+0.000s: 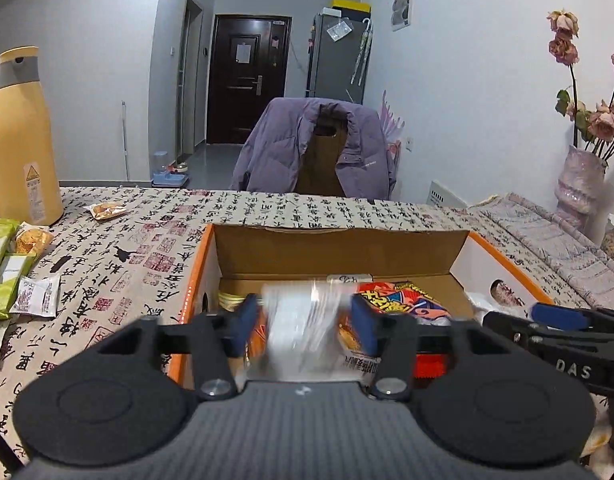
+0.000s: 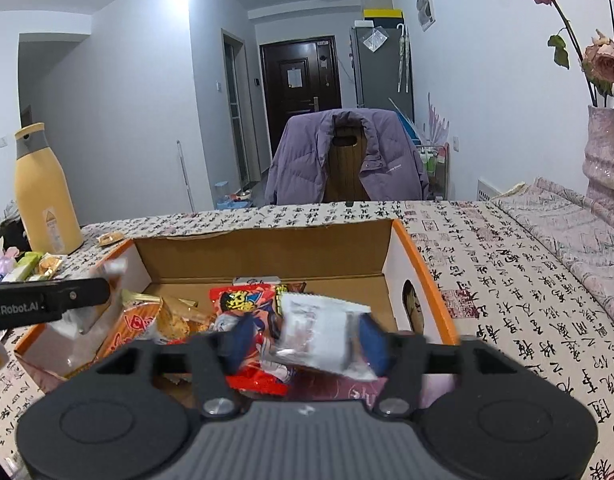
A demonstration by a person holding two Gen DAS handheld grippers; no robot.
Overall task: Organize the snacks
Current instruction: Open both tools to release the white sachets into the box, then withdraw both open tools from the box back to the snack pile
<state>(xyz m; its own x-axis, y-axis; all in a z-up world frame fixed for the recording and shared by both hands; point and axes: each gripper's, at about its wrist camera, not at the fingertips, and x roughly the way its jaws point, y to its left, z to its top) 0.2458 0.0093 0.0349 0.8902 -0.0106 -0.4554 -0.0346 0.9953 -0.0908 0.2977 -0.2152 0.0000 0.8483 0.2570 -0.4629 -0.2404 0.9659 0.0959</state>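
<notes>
An orange-edged cardboard box [image 1: 335, 248] stands on the table; it also shows in the right wrist view [image 2: 267, 252]. Inside lie a red snack bag [image 2: 247, 304] and other packets. My left gripper [image 1: 303, 320] hovers over the box with its jaws wide; a blurred white packet [image 1: 303, 320] sits between them, and I cannot tell whether it is gripped. My right gripper [image 2: 307, 340] is over the box with a white packet [image 2: 323, 332] between its wide jaws, contact unclear.
A yellow bottle [image 1: 21, 136] stands at the table's left. Loose green and white snack packets [image 1: 11, 272] lie at the left edge, and one small packet [image 1: 105, 210] lies further back. A vase of dried roses [image 1: 579, 184] stands right. A chair with a purple jacket [image 1: 319, 152] is behind.
</notes>
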